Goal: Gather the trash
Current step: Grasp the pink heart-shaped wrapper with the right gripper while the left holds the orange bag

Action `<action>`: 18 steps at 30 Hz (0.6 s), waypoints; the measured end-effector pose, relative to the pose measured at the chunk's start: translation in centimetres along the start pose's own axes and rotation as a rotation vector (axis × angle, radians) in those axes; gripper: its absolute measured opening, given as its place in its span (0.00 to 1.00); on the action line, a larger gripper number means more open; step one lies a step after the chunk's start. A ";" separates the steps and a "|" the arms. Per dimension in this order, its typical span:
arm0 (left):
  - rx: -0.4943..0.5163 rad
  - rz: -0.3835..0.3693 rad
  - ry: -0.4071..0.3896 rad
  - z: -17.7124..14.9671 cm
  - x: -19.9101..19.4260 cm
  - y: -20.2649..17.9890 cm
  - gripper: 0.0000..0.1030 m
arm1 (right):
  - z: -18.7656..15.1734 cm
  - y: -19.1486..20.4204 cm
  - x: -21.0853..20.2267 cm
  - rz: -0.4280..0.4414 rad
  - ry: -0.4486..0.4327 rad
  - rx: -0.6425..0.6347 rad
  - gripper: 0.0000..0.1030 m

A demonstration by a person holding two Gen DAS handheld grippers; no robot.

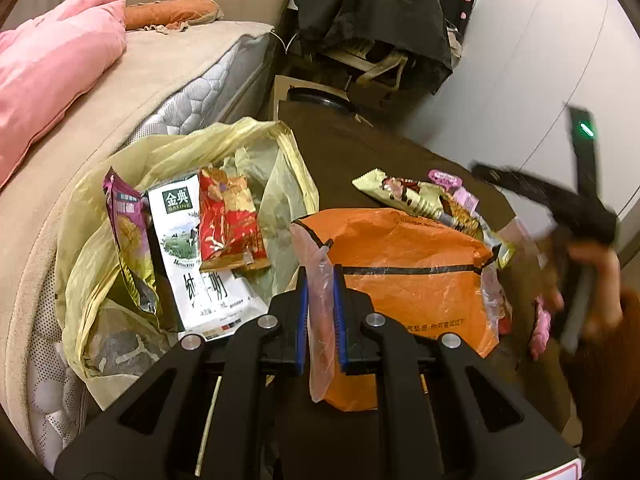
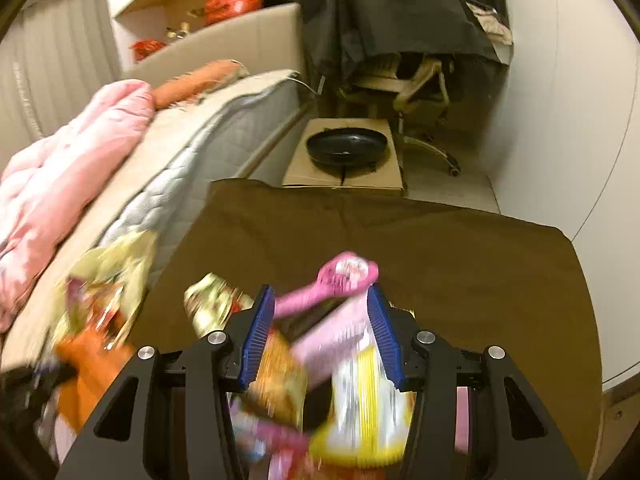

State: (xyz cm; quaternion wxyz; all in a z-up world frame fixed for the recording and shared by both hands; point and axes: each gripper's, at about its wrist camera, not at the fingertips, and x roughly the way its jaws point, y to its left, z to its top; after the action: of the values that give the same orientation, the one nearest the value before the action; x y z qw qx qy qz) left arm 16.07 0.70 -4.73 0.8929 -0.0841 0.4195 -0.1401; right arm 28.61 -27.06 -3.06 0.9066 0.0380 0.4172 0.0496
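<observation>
Nearest the lens in the left wrist view, the left gripper [image 1: 321, 312] is seen with its blue-padded fingers [image 1: 303, 320] pinching a thin clear plastic wrapper [image 1: 320, 312], whose long axis runs from the bottom toward the top of the frame. Just behind it, an orange plastic bag [image 1: 404, 276] is spread on a counter covered by a brown cloth [image 1: 360, 152]. At left centre, a pale yellow bag [image 1: 168, 160] is propped open against the bed [image 1: 192, 76]; a white milk carton [image 1: 192, 260], a red snack packet [image 1: 230, 220] and a purple packet [image 1: 128, 240] are held in it, the carton's lower end cut off by the gripper body. At the right edge, the right gripper [image 1: 576, 208] and a hand [image 1: 592, 280] are blurred.

In the right wrist view, the right gripper [image 2: 320, 328] is shown with fingers [image 2: 260, 332] spread wide around a heap of wrappers [image 2: 344, 376], pink, yellow and gold, smeared by motion; whether the pads press on them cannot be told. A black round dish [image 2: 346, 148] is seen on cardboard at upper centre.
</observation>
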 end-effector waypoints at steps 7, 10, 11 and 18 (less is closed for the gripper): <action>0.032 0.008 0.005 -0.3 0.2 0.2 0.11 | 1.7 -1.7 6.1 -0.037 0.155 0.081 0.44; 0.028 0.001 0.010 -0.2 0.5 0.3 0.11 | 1.0 -1.8 7.2 -0.030 0.194 0.084 0.41; 0.029 -0.003 0.011 -0.3 0.6 0.3 0.11 | 0.8 -1.8 7.1 -0.024 0.186 0.080 0.41; 0.025 -0.023 0.020 -0.3 0.9 0.0 0.11 | -0.6 -1.1 3.7 0.015 0.128 -0.009 0.39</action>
State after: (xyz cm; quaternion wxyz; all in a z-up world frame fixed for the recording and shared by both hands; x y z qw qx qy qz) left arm 16.35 0.37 -5.57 0.8879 -0.0766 0.4257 -0.1566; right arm 30.61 -27.69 -6.34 0.8778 0.0336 0.4740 0.0606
